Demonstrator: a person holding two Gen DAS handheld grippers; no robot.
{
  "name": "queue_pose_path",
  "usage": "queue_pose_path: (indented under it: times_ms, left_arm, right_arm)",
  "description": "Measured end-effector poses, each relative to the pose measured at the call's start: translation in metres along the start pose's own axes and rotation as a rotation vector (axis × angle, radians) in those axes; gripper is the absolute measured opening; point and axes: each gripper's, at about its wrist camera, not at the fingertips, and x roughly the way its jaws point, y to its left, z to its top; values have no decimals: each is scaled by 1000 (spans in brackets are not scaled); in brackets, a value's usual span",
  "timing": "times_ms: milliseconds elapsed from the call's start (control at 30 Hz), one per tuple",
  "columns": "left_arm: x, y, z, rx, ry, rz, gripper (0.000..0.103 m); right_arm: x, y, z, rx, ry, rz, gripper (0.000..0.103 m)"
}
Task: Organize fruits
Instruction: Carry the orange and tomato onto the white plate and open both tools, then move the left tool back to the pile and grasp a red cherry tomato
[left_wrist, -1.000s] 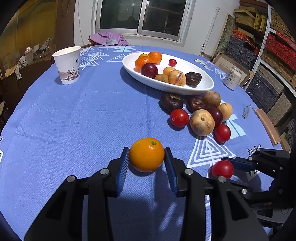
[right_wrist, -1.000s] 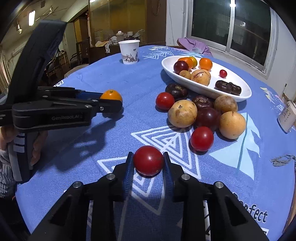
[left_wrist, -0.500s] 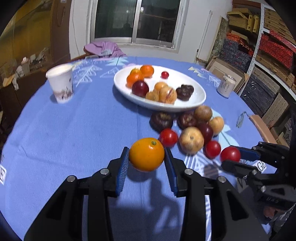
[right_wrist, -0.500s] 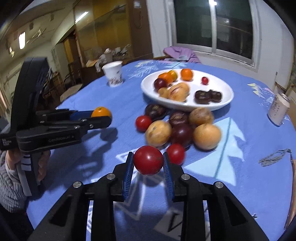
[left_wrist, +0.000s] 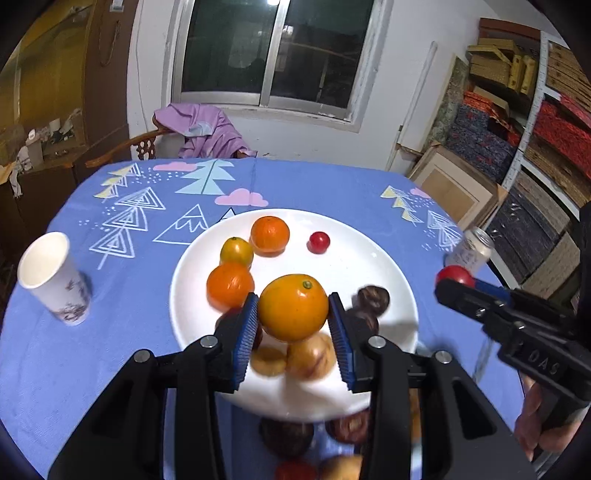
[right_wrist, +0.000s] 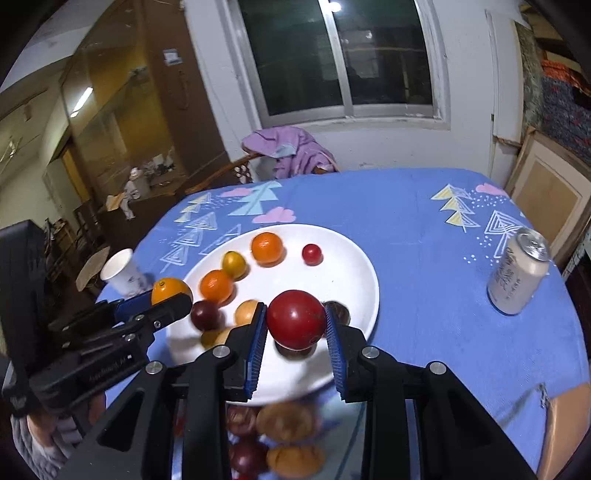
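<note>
A paper cup (left_wrist: 51, 280) stands at the far left of the blue-clothed counter (left_wrist: 110, 354), well apart from the white plate (left_wrist: 388, 266) at the centre. The left gripper (left_wrist: 293, 314) has its fingers (left_wrist: 243, 332) closed on an orange (left_wrist: 293, 312), held above the plate's near half. On the plate lie two smaller oranges, a yellow fruit, a small tomato (left_wrist: 319, 242) and darker fruit. Right of the orange, the right gripper (right_wrist: 295, 325) clamps a red tomato (right_wrist: 295, 324) over the plate's near right edge. A drink can (right_wrist: 519, 271) stands well to the plate's right. More fruit lies blurred just in front of the plate.
</note>
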Motion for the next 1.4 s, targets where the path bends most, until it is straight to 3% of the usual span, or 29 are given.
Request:
queue_pose_path:
  times_ms: [167,367,400,467,500,567,1000,1200,1300,1400]
  left_arm:
    - [49,8,12,-52,60,2,38]
    - [74,15,7,-54,100,13,38]
    - [75,16,6,-53,96,16,38]
    - [74,16,6,-44,97,9,47]
    - [73,15,5,-46,91,1,50]
    - [67,14,5,-47,69,7,69]
    - [-6,1,9,25,-62,62,73]
    - [-53,7,-50,88,-64,95,78]
    - [-61,13,-88,93,-10,72,78]
    - [-61,18,-112,75,42,42,78]
  right_arm:
    - [60,-12,16,16,62,-30,32]
    - [92,-21,13,32,118,-14,33]
    - [94,-24,12,43,120,-10,40]
    - [96,-28,10,70,112,-6,55]
    - [95,-29,9,80,105,-5,58]
    - [93,-30,10,83,93,-9,58]
    - [29,-7,16,62,-27,43,72]
    - [-21,9,-3,33,-53,73,82]
    - [-47,6,-29,29,-73,70,89]
    - [-64,-9,-56,62,-87,61,89]
